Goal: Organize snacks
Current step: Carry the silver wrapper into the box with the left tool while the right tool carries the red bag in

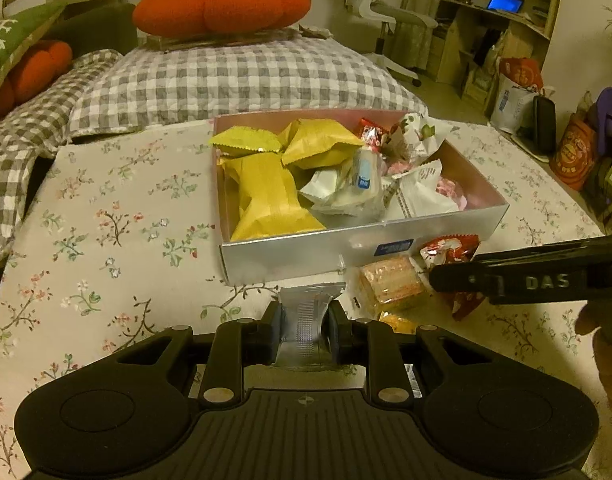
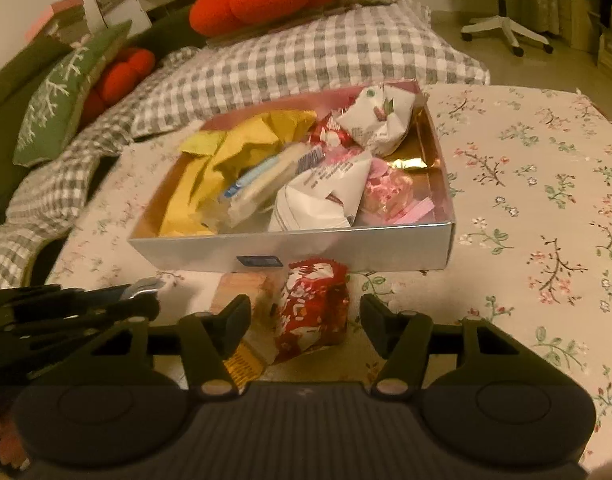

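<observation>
A silver box (image 1: pixel 306 250) with a pink inside sits on the floral cloth, holding yellow packets (image 1: pixel 266 196) and white, red and pink wrapped snacks. My left gripper (image 1: pixel 305 326) is shut on a silver foil packet (image 1: pixel 306 320) just in front of the box. In the right wrist view the box (image 2: pixel 346 248) lies ahead. My right gripper (image 2: pixel 306 320) is open around a red snack packet (image 2: pixel 312 312) that lies beside a clear-wrapped cake (image 2: pixel 242 292). The red packet (image 1: pixel 450 250) and cake (image 1: pixel 390 282) show in the left view, with the right gripper (image 1: pixel 442 280) over them.
The floral cloth (image 2: pixel 526 208) spreads to the right of the box. A checked quilt (image 1: pixel 226 80) and orange pumpkin cushions (image 1: pixel 222 6) lie behind the box. A green pillow (image 2: pixel 66 96) is at far left. An office chair (image 1: pixel 382 12) and shelves stand beyond.
</observation>
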The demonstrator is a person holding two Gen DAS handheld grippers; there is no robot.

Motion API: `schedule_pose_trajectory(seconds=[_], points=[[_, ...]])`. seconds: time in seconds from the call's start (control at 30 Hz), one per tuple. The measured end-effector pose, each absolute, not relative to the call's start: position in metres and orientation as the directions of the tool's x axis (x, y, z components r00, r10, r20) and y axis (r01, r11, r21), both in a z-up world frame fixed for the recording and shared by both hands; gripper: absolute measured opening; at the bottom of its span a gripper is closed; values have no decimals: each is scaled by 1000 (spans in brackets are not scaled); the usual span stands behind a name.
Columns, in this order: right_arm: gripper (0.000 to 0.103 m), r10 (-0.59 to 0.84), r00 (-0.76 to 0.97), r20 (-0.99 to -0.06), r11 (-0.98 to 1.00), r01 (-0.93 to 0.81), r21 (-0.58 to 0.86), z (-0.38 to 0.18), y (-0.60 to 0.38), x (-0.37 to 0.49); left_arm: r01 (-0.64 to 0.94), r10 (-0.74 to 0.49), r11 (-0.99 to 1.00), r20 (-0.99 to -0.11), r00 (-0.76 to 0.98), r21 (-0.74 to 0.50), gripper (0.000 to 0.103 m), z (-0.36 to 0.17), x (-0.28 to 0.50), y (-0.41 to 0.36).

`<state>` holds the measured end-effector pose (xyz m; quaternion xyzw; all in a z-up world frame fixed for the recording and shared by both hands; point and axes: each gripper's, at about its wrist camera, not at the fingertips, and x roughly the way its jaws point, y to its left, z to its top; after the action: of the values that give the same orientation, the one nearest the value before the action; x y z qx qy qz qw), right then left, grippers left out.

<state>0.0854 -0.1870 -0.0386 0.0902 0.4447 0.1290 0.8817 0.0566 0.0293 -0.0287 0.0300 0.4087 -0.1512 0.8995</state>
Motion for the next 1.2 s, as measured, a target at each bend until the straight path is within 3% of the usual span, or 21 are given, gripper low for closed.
schedule_pose_trajectory(seconds=[0.2, 0.7, 1.2], points=[[33, 271, 570, -776, 962, -143, 231, -45, -183, 90, 298, -247, 952, -749, 614, -70, 21, -32, 60, 28], [32, 323, 643, -695, 941, -142, 306, 16, -212, 85, 295, -266, 952, -696, 667, -81, 21, 5, 75, 27], [32, 235, 644, -728, 966, -69, 251, 15, -225, 135, 305, -277, 948, -718, 639, -94, 21, 6, 136, 3]])
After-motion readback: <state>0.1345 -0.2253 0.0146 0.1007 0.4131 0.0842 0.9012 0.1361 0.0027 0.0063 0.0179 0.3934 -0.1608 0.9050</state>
